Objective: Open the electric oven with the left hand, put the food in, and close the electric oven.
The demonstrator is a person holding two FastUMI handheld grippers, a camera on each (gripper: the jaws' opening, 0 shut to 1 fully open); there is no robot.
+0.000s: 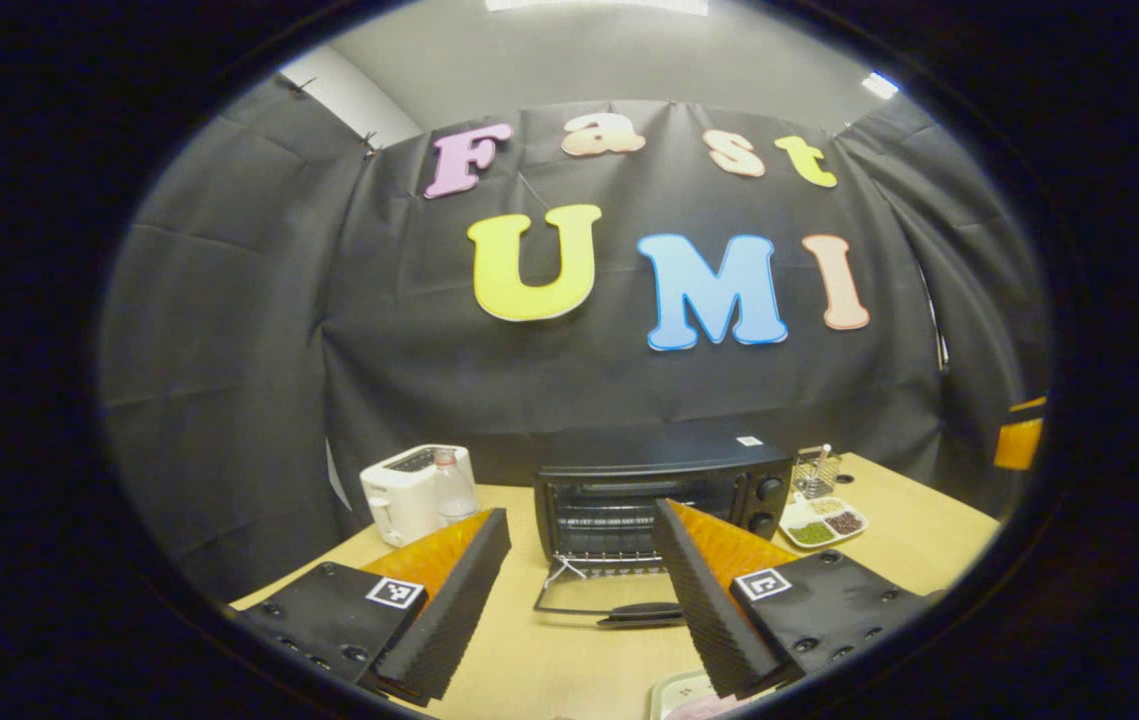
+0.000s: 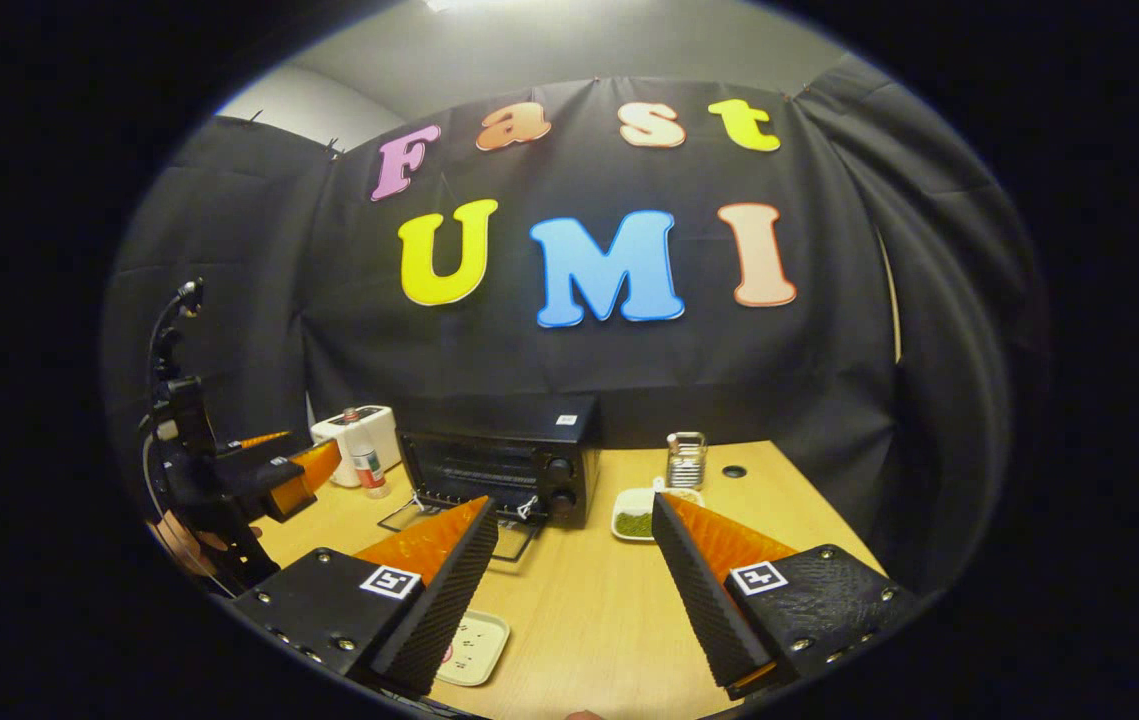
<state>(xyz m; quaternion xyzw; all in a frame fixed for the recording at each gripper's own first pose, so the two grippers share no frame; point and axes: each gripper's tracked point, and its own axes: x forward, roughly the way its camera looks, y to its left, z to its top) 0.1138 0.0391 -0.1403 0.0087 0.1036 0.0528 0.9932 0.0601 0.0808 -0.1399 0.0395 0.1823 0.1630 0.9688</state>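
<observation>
The black electric oven [image 1: 719, 468] stands at the back of the wooden table, its glass door [image 1: 569, 598] folded down flat and its wire rack showing inside. My left gripper [image 1: 581, 512] hangs open in front of that door, holding nothing. A cream tray [image 1: 681, 694] with pinkish food lies at the bottom edge, under the right finger. In the right gripper view the oven [image 2: 519, 445] is ahead to the left, and the cream tray [image 2: 474, 645] lies near my open, empty right gripper [image 2: 572, 505]. The left gripper [image 2: 274, 470], held by a hand, is at far left.
A white toaster [image 1: 399, 492] and a small bottle [image 1: 451, 490] stand left of the oven. To its right are a sectioned dish of beans [image 1: 822, 522] and a wire holder [image 1: 815, 468]. Black cloth walls close in the table on three sides.
</observation>
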